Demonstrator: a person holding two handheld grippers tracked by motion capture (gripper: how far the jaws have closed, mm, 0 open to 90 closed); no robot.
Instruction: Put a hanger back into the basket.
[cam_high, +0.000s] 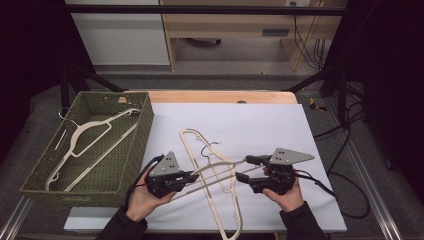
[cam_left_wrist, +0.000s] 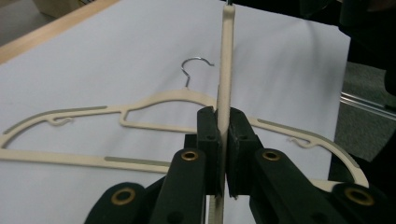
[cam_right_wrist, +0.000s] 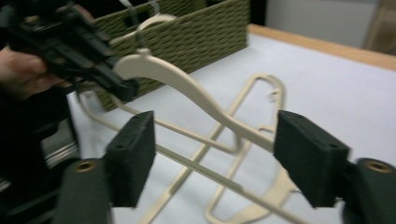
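Note:
A cream hanger hangs a little above the white table sheet between my two grippers. My left gripper is shut on one end of it; in the left gripper view the pads pinch the thin cream bar, which stands edge-on. My right gripper is open at the other end. In the right gripper view the hanger's curved arm passes between the wide-set pads without touching them, and the left gripper grips it farther off. A second cream hanger lies flat on the sheet underneath.
A green woven basket stands at the table's left with another cream hanger inside. The white sheet covers most of the table, with a wooden edge at the back. Cables run along the floor at right.

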